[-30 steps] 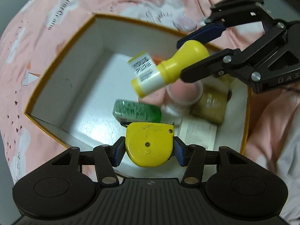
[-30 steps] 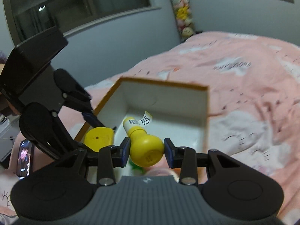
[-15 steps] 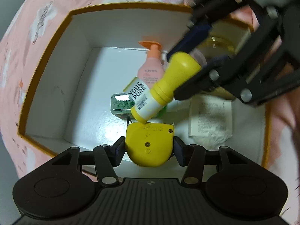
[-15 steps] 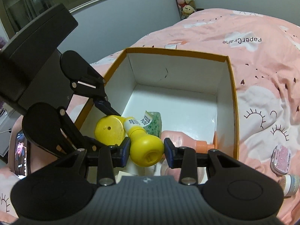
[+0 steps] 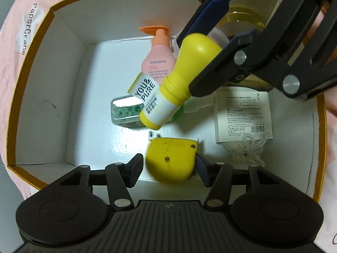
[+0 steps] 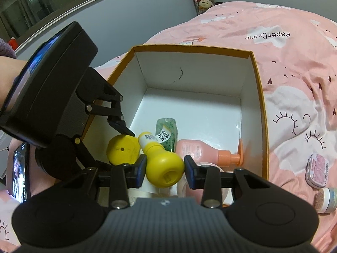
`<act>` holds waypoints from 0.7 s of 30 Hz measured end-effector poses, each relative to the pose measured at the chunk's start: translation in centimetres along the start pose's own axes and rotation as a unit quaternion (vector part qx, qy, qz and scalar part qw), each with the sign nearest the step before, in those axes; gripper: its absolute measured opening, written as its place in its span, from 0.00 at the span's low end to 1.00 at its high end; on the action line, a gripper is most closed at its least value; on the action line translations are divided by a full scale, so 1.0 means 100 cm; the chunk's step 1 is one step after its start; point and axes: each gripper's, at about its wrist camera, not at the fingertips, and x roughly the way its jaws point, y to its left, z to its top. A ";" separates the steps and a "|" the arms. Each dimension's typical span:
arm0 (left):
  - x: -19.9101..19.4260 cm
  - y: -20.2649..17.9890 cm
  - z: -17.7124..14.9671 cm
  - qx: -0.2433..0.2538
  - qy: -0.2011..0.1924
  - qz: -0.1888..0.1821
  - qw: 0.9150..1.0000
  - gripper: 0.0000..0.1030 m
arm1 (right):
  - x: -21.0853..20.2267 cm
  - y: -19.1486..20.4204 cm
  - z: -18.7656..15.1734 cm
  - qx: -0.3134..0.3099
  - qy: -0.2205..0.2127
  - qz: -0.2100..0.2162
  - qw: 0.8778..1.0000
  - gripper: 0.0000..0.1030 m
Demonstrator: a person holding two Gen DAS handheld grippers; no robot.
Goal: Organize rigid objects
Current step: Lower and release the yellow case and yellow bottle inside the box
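White orange-rimmed cardboard box (image 6: 256, 80) already holds pink pump bottle (image 6: 195, 149), green jar (image 6: 166, 126).

Left gripper (image 5: 169, 166) jaws just opened, pads clear of yellow rounded plastic case (image 5: 171, 161) on box floor.

Right gripper (image 6: 165, 167) clamped on bulb-capped yellow bottle (image 6: 162, 164), above box floor, not yet released.

Pink tin (image 6: 317, 168), small cream jar (image 6: 325, 199) outside box, on pink bedspread (image 6: 294, 52).

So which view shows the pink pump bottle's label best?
The left wrist view: the pink pump bottle lies label-up in the box, its print readable. The right wrist view shows the bottle from the side, label too faint to read, its lower edge behind the right hand-held gripper.
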 end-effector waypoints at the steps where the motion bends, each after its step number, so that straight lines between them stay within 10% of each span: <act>1: 0.000 0.003 0.000 0.000 -0.003 0.001 1.000 0.67 | 0.001 0.000 0.000 -0.001 0.000 0.000 1.000 0.37; 21: -0.064 0.059 -0.023 -0.145 -0.119 0.017 0.982 0.63 | 0.019 0.022 0.019 -0.031 0.009 0.001 0.999 0.37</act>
